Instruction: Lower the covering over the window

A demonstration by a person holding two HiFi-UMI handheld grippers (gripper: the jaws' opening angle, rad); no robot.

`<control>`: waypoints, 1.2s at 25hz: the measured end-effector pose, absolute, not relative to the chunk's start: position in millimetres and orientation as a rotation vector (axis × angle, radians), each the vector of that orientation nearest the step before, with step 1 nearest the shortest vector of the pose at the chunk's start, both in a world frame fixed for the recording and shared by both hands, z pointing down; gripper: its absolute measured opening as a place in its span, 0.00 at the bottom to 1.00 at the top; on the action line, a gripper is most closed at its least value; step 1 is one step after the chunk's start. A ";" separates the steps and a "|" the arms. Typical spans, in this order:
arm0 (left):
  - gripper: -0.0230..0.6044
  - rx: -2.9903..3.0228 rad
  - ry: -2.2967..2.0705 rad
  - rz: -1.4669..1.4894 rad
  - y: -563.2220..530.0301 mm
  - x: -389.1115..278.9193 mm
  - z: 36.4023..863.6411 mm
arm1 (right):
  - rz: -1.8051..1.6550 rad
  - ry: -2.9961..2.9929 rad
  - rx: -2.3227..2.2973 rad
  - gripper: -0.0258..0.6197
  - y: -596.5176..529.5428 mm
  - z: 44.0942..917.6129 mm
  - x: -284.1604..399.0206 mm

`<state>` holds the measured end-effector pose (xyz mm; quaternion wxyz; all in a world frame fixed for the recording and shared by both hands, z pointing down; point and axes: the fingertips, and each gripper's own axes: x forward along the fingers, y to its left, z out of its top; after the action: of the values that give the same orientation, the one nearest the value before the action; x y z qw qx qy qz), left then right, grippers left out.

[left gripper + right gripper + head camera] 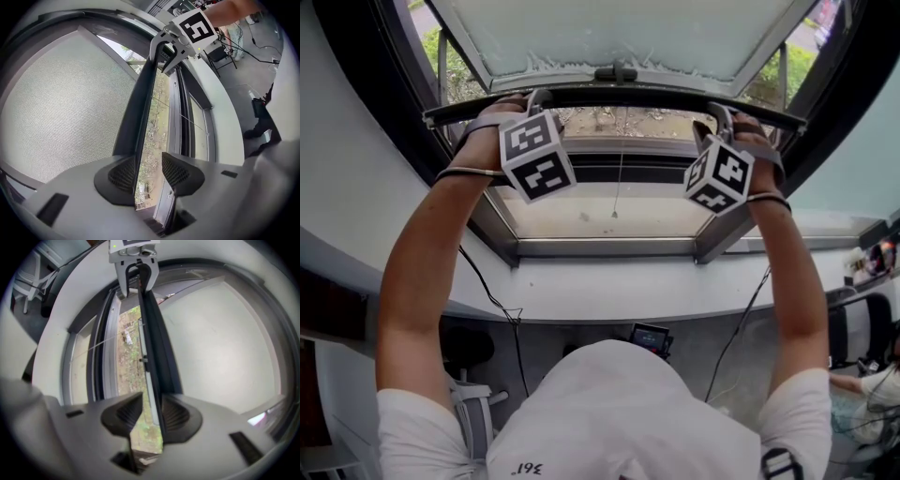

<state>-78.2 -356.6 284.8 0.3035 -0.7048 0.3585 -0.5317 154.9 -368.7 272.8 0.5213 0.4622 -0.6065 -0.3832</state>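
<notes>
Dark stiff bottom bar [142, 93] of the pale mesh screen [70, 103] sits high across the window [609, 247]; your left gripper [149, 161] and right gripper [151, 401] straddle it, unclamped. Mesh looks light, floppy: pull the bar evenly.

Below the dark horizontal bar of the mesh screen [619, 97] you have open room down to the grey metal window frame [609, 247]. Only a thin hanging cord [620, 178] crosses that gap, at its middle.
</notes>
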 end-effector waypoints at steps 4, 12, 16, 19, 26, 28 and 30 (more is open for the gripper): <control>0.32 -1.876 0.927 -1.440 -355.1 -78.4 305.9 | -0.859 -1.486 1.058 0.25 -367.3 295.0 154.8; 0.32 -1.885 0.887 -1.490 -351.3 -78.6 329.5 | -0.793 -1.488 0.993 0.25 -363.4 320.6 155.2; 0.33 -1.885 0.873 -1.510 -350.0 -79.4 335.2 | -0.760 -1.488 0.969 0.25 -362.3 326.1 155.1; 0.34 -1.889 0.866 -1.521 -348.6 -79.3 341.6 | -0.743 -1.484 0.948 0.25 -360.8 332.8 154.9; 0.34 -1.905 0.843 -1.546 -346.6 -78.4 357.1 | -0.714 -1.471 0.918 0.25 -359.2 346.8 156.6; 0.35 -1.919 0.831 -1.561 -345.5 -78.0 365.3 | -0.700 -1.471 0.899 0.25 -358.5 355.1 156.9; 0.36 -1.933 0.818 -1.579 -344.4 -77.7 375.7 | -0.683 -1.469 0.877 0.25 -357.7 365.1 157.1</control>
<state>-77.7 -344.4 375.7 0.2548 -0.7117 0.3012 -0.5813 157.1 -357.7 365.1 0.6051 0.3790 -0.6350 -0.2951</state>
